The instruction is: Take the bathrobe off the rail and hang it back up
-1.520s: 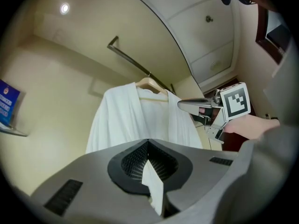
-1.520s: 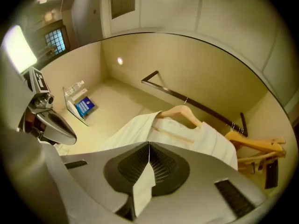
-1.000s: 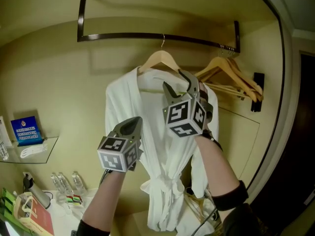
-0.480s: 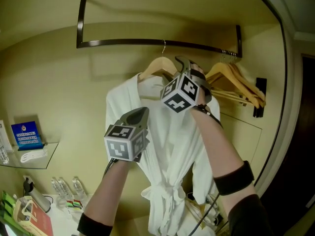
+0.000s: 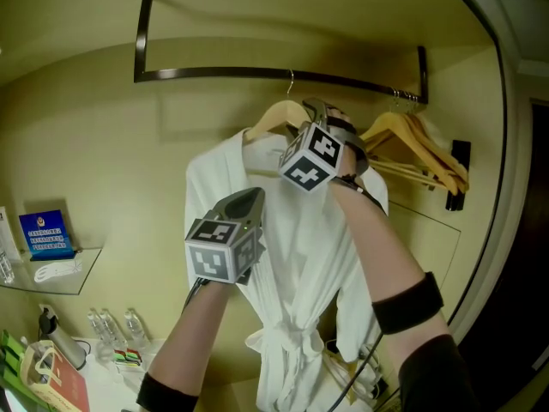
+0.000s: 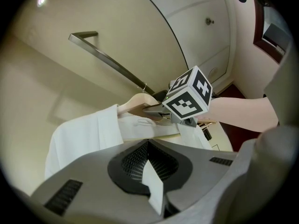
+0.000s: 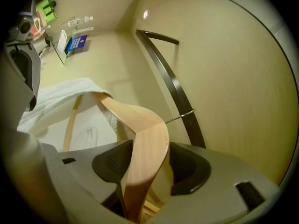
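While the white bathrobe (image 5: 292,256) hangs down the middle of the head view, we have both tools raised to it. Its wooden hanger (image 5: 273,115) sits at twelve o'clock of the robe, and the wire hook reaches the dark rail (image 5: 214,73) just above; we cannot tell whether the hook bears on the rail.

Our right gripper (image 5: 314,110) is up at the hanger's peak. In the right gripper view its jaws (image 7: 148,149) have just been closing, and the hanger (image 7: 145,143) stands between them, one dark pad against each face of the wood, so they are set wide but gripping. From there the rail (image 7: 175,90) runs off toward eleven o'clock, and the robe's collar (image 7: 60,94) lies at nine o'clock.

Our left gripper (image 5: 249,197) is lower, at eight o'clock of the right one, against the robe's front edge. In the left gripper view its jaws (image 6: 149,143) are fully together, with a thin fold of white robe cloth (image 6: 153,185) pinched between the pads. Past them, at one o'clock, we see the right gripper's marker cube beside the hanger shoulder.

Spare hangers (image 5: 420,140) hang on the rail at three o'clock of the robe. A glass shelf (image 5: 81,269) with a blue card (image 5: 45,233) sits at nine o'clock, with bottles (image 5: 111,320) below it.
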Available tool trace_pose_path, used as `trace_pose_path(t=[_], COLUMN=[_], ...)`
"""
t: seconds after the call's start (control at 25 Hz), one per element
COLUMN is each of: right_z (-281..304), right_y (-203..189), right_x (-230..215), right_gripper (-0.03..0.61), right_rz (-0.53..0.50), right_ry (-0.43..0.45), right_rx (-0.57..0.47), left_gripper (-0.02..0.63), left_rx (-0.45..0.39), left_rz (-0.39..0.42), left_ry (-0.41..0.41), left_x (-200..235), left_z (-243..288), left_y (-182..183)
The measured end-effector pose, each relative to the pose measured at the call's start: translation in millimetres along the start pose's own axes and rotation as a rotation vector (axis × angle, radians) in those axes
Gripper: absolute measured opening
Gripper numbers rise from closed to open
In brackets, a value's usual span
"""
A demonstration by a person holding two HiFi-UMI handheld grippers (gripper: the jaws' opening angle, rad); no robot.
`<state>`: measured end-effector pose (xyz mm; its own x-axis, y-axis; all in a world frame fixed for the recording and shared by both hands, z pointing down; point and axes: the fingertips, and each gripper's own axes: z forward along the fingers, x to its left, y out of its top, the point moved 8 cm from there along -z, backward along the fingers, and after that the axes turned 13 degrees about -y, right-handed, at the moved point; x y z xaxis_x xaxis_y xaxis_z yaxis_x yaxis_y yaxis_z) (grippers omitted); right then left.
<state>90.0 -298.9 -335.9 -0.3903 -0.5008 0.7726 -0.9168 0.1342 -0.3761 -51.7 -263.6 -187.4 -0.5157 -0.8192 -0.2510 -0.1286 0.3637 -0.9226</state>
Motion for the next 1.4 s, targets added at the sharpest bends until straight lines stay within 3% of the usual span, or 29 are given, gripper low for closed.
trace_pose_path(t=[0.04, 0.08, 0.88, 1.4], right_z=[0.7, 0.8, 1.4, -46.1], right_y=[-0.6, -0.8, 7.9, 18.6], right_x=[-0.2, -0.9, -18.3, -1.5], right_gripper=[0.215, 0.213, 0.212, 0.213], right_rz=[0.008, 0.021, 0.056, 0.088], right_ry=[0.000, -0.002, -0.089, -0.046], right_rx=[-0.005, -0.011, -0.071, -0.105], left_gripper=[0.003, 0.003, 0.003, 0.003], left_rx=[-0.001, -0.001, 0.013, 0.016], left_rz=[-0.002, -0.004, -0.008, -0.019], left_ry=[0.001, 0.002, 0.048, 0.036], left_x=[0.2, 0.4, 12.6, -15.5], left_z=[0.2, 0.3, -11.1, -43.9], left_y=[-0.3, -0.5, -9.5, -0.2])
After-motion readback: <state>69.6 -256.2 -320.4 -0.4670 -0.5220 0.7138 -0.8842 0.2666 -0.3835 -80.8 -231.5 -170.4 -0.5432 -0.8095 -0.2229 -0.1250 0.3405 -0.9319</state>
